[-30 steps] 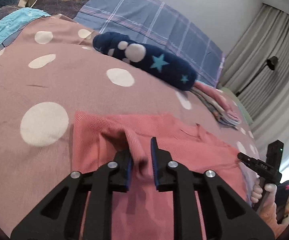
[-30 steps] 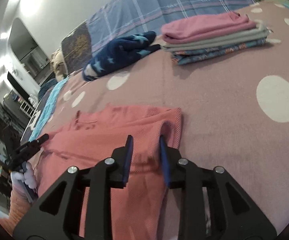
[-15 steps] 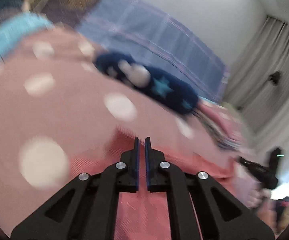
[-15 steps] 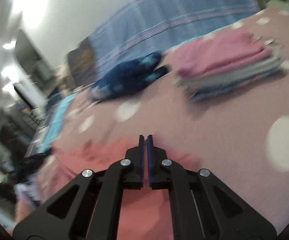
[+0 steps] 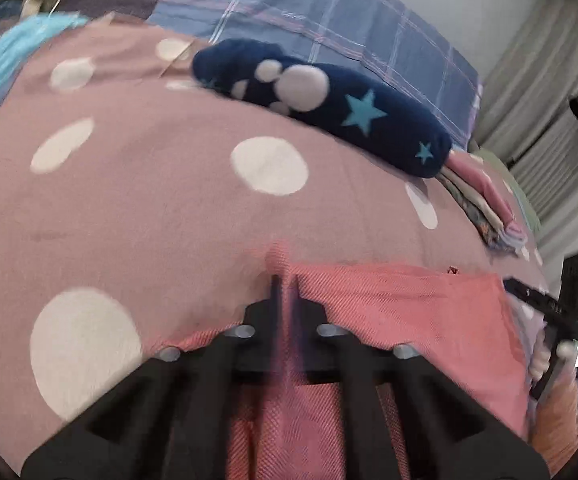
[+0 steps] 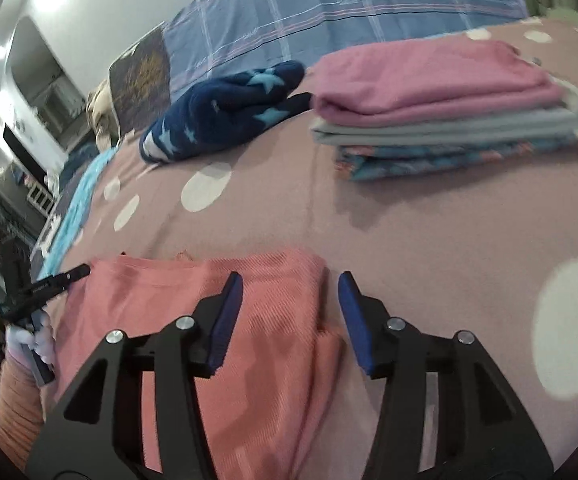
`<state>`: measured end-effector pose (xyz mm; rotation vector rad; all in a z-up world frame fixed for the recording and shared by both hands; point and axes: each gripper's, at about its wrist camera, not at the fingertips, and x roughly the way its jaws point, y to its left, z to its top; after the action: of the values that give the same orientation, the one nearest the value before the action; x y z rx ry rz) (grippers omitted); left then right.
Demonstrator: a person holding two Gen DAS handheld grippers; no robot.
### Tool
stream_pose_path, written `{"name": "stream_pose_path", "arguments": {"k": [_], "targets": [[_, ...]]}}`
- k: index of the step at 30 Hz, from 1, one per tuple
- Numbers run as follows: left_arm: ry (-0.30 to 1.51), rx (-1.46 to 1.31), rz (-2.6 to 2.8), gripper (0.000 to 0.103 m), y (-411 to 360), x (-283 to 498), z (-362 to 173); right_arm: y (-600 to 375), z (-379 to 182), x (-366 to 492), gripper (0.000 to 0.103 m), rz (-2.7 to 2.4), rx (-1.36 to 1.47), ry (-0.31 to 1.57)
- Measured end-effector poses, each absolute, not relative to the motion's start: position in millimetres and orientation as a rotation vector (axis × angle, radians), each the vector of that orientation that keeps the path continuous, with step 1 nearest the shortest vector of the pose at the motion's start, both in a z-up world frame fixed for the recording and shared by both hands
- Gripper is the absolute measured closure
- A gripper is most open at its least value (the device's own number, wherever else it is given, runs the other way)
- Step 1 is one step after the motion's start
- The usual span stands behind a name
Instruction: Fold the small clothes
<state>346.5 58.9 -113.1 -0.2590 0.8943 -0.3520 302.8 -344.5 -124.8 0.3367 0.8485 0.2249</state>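
A salmon-pink ribbed garment lies folded over on the dotted mauve bedspread. My left gripper is shut on the garment's far left corner, with a tuft of cloth poking out past the tips. In the right wrist view my right gripper hangs over the garment at its right folded edge. Its jaws are opening, and the blue pads stand apart without pressing the cloth. Each gripper shows at the side of the other's view, held by a gloved hand.
A stack of folded clothes with a pink piece on top sits at the back right. A navy star-patterned plush item lies beside it. Plaid blue bedding and a turquoise blanket border the bedspread.
Both grippers closed on the garment's near edge and carried it away from me over the rest. The right gripper has since let go; the left still pinches its corner.
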Motion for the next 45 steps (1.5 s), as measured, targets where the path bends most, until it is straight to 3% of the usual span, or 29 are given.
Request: {"name": "stream_pose_path", "arguments": {"k": [2,3,9,14,17,20,24,29,33,35,36,37,40,45], "targets": [[0.832,-0.249,-0.356,0.101,60,337,-101,-337,-123,309,0.097,0.223,0.283,0.842],[0.783,-0.25,-0.361,0.101,63,328,-90,-334,-118,309,0.098,0.211,0.261,0.831],[0.686,-0.213,-0.332,0.101,70,323,-66,-353,-88,296,0.097,0.167,0.332,0.654],[0.888,-0.147,-0.266,0.099,62,352,-122,-353,-141,326,0.087,0.102,0.346,0.865],[0.852,-0.193,-0.262,0.088,73,340,-115,-352,-136,308,0.074,0.097,0.324,0.821],[0.795,-0.214,-0.28,0.081,80,315,-92,-357,-120,281,0.073,0.1,0.328,0.776],[0.753,-0.187,-0.348,0.063,77,257,-73,-349,-104,227,0.073,0.152,0.288,0.757],[0.828,-0.082,-0.34,0.059,68,182,-103,-336,-117,156,0.073,0.211,0.285,0.785],[0.866,-0.127,-0.295,0.061,86,150,-127,-332,-135,111,0.07,0.232,0.347,0.823],[0.868,-0.163,-0.292,0.08,94,142,-124,-333,-142,102,0.069,0.236,0.381,0.836],[0.867,-0.182,-0.294,0.096,98,138,-123,-333,-147,98,0.069,0.24,0.406,0.848],[0.866,-0.195,-0.292,0.099,100,135,-122,-332,-149,95,0.069,0.24,0.418,0.849],[0.843,-0.222,-0.283,0.101,103,126,-115,-328,-144,85,0.091,0.222,0.425,0.836],[0.874,-0.12,-0.221,0.1,92,119,-132,-337,-152,83,0.095,0.158,0.467,0.86]]}}
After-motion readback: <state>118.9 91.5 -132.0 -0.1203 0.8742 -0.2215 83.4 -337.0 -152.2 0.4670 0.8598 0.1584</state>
